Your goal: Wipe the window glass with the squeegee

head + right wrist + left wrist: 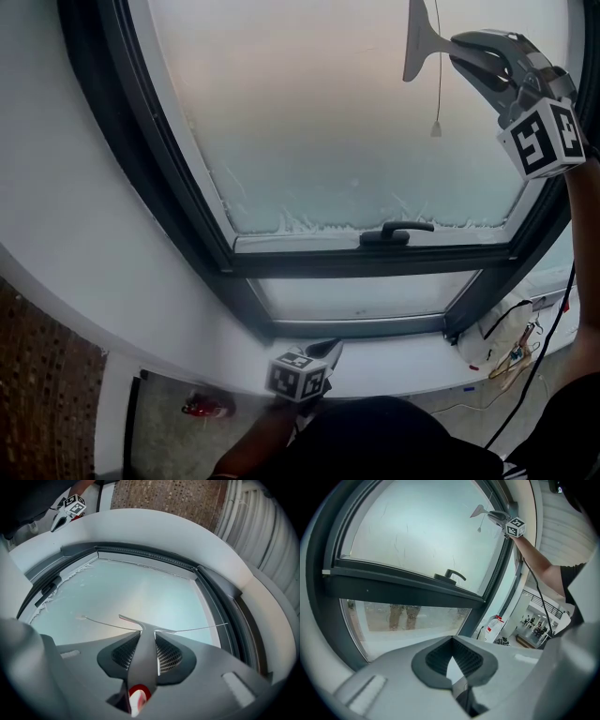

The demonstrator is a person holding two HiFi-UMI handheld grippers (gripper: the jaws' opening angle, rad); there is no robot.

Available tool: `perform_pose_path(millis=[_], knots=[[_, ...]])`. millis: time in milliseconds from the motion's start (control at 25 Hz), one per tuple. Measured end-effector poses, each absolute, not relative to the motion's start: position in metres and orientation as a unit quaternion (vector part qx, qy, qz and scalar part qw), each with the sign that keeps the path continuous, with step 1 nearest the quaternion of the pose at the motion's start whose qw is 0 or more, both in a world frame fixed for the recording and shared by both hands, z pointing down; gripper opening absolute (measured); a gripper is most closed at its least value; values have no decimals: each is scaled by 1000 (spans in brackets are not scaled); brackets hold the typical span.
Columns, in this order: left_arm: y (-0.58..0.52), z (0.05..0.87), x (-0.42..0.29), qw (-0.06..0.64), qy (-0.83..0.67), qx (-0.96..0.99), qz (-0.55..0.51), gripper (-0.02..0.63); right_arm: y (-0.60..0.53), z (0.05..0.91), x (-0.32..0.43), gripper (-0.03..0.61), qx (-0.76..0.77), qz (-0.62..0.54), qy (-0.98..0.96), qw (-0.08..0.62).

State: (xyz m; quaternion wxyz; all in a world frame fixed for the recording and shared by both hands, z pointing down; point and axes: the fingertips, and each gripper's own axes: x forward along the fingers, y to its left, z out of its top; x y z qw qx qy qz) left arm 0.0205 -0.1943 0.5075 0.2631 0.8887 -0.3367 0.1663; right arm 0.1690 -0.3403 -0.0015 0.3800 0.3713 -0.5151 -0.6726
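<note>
The grey squeegee is pressed against the upper right of the window glass, its blade upright. My right gripper is shut on its handle; in the right gripper view the handle runs between the pads and the blade lies on the pane. From the left gripper view the squeegee shows far up on the glass. My left gripper hangs low by the white sill, shut with nothing between its tips.
White suds line the pane's bottom edge above the black window handle. A blind cord hangs beside the squeegee. Cables and a white bundle lie on the sill at the right. A red object sits on the floor.
</note>
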Motion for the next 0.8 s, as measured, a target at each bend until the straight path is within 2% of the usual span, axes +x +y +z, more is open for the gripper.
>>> perform_pose_path(millis=[480, 800], knots=[[-186, 516, 4, 262, -321, 892, 179, 0, -325, 4, 152, 120, 389, -664, -520, 371], [-186, 521, -16, 255, -301, 898, 193, 0, -297, 67, 122, 121, 400, -615, -586, 343]])
